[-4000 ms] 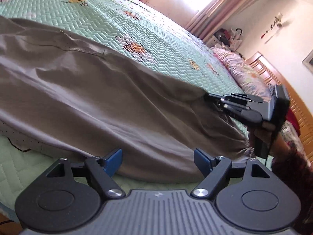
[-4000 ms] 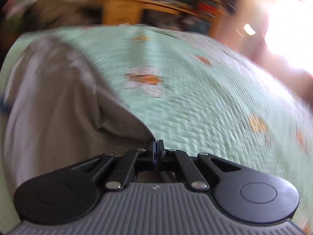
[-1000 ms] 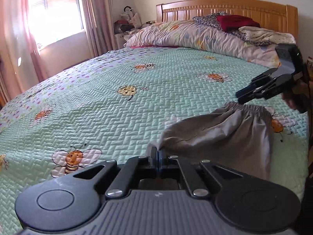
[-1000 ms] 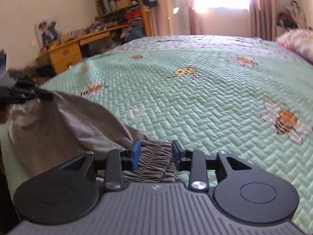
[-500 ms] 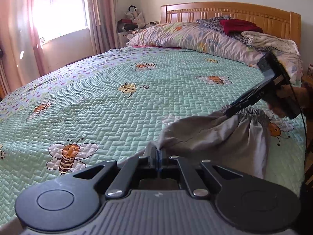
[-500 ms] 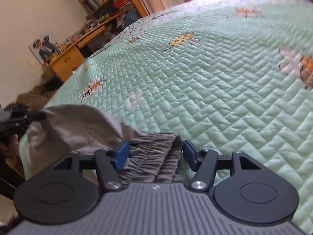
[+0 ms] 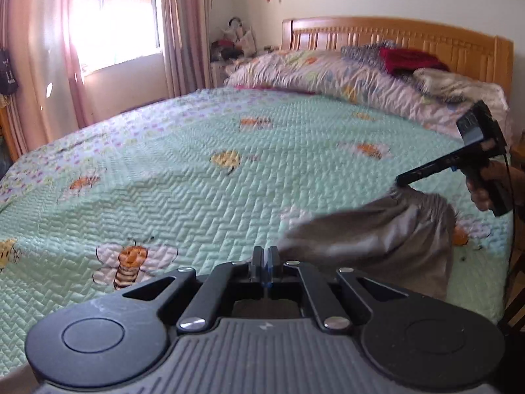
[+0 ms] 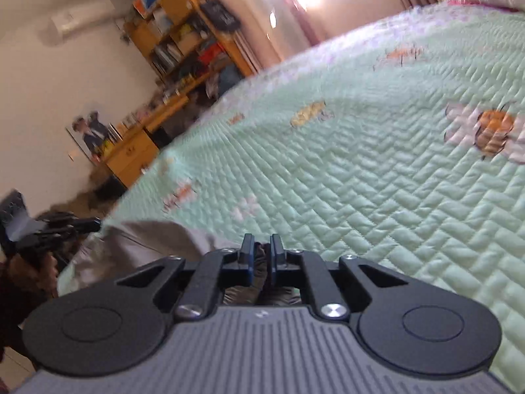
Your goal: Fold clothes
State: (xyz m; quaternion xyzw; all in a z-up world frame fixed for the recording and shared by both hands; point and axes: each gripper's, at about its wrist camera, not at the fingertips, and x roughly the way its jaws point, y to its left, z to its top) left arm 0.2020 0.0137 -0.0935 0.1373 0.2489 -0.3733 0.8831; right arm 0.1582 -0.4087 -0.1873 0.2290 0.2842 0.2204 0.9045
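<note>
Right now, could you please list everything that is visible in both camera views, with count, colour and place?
garment: one, grey, near the bed's edge, held up between both grippers.
quilt: one, mint green with bee prints, covering the bed.
pillows: a pale flowered heap by the headboard, count unclear.
red cloth: one, on the pillows.
headboard: one, orange wood, far end.
curtains: pink, beside the window.
shelves and desk: orange wood, across the room, cluttered.
left gripper: black, shut on the garment's corner.
right gripper: black, jaws just closing, pinching the gathered waistband.
hand: one, holding the right gripper's handle.
</note>
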